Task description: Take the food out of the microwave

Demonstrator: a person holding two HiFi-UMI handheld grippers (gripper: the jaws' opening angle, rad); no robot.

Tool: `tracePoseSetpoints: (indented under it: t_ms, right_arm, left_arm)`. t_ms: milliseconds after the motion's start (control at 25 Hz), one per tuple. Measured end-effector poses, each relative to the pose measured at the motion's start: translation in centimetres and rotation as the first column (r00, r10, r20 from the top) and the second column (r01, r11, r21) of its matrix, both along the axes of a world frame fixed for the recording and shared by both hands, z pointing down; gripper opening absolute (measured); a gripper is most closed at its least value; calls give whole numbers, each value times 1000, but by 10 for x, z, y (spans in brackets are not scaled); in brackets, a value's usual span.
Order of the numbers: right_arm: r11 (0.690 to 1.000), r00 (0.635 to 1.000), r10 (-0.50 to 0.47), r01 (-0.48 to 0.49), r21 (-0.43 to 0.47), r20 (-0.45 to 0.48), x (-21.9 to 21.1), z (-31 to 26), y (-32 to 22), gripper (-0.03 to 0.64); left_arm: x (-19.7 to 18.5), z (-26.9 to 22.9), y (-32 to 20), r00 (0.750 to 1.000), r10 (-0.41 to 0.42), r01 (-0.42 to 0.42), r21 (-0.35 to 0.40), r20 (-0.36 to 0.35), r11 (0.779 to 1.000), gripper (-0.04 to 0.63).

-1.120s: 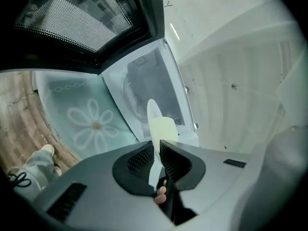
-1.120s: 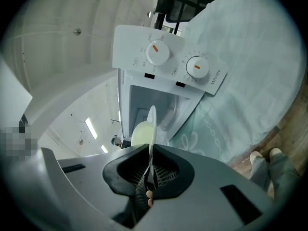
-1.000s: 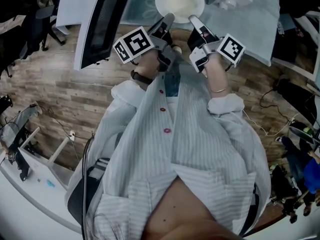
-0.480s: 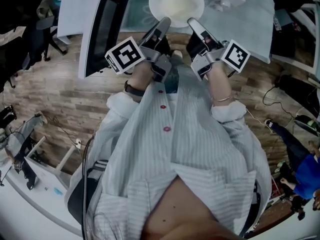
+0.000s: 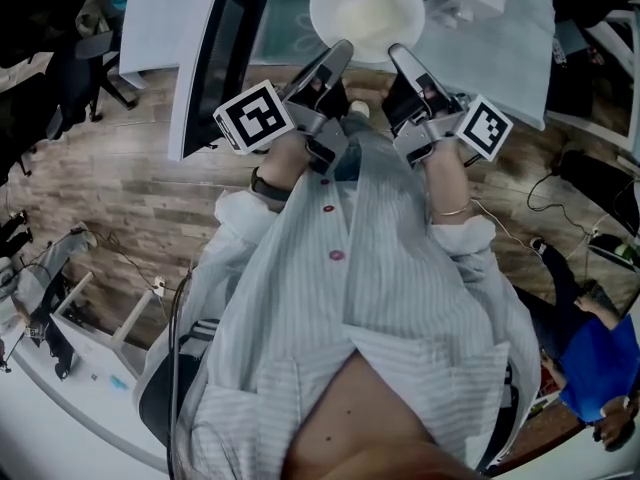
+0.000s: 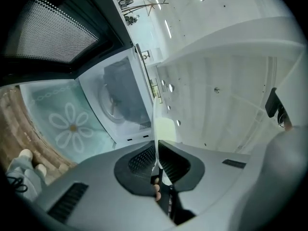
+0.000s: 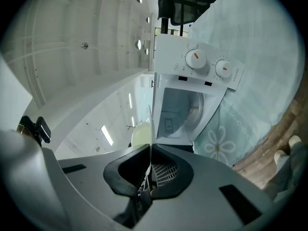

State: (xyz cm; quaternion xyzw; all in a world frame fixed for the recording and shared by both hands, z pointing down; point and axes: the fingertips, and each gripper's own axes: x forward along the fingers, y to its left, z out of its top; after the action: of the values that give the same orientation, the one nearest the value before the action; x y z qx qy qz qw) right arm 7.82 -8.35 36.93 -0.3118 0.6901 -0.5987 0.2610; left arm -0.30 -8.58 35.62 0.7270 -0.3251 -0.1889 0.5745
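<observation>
Head view, left to right: open microwave door (image 5: 212,58) at 10 o'clock. Left gripper (image 5: 338,52), fingers just closing, nips plate (image 5: 367,13) rim at 7 o'clock. Right gripper (image 5: 398,56) fingers clamp rim at 5 o'clock. Plate with pale food at 12 o'clock, outside microwave, above tabletop (image 5: 505,53). Versus one second earlier: plate raised, larger in view. Removal judged nearly done, set-down remaining.

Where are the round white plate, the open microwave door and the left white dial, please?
Round white plate (image 5: 322,8): head view, rim.
Open microwave door (image 5: 222,53): head view, dark window.
Left white dial (image 7: 196,58): right gripper view, centre.
</observation>
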Motion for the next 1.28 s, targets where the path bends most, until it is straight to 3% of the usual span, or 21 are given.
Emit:
tracePoseSetpoints:
  t_ms: [1280]
  right_arm:
    - [1000, 1000, -16, 16, -17, 8, 2, 7, 3, 38]
  left_arm:
    - [2, 8, 4, 1000, 4, -5, -52, -24, 999, 25]
